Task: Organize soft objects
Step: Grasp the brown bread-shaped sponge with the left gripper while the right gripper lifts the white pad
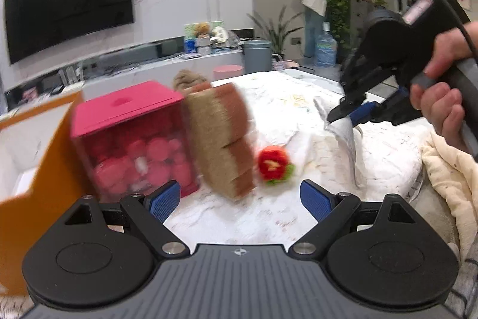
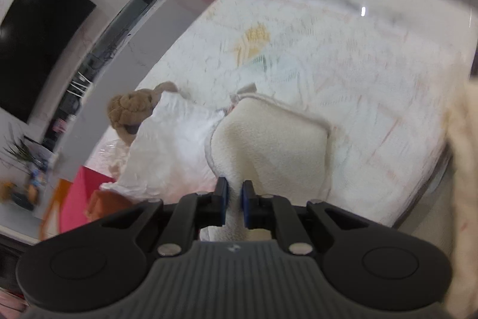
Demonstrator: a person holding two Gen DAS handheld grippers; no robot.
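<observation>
Right tongs (image 2: 233, 205) pinch cream fleece cloth (image 2: 269, 139), lifting it off desk (image 2: 373, 109); left tongs (image 1: 240, 199) wide, empty. Next: needs a drop spot w/ other soft stuff.

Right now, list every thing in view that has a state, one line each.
left gripper: open, holding nothing
right gripper: shut on the cream fleece cloth
cream fleece cloth: pinched at one edge, hanging from the gripper
pink-lidded box: lid on, filled with red and pink items
brown sponge stack: upright beside the box
red flower toy: lying on the table
TV: off
</observation>
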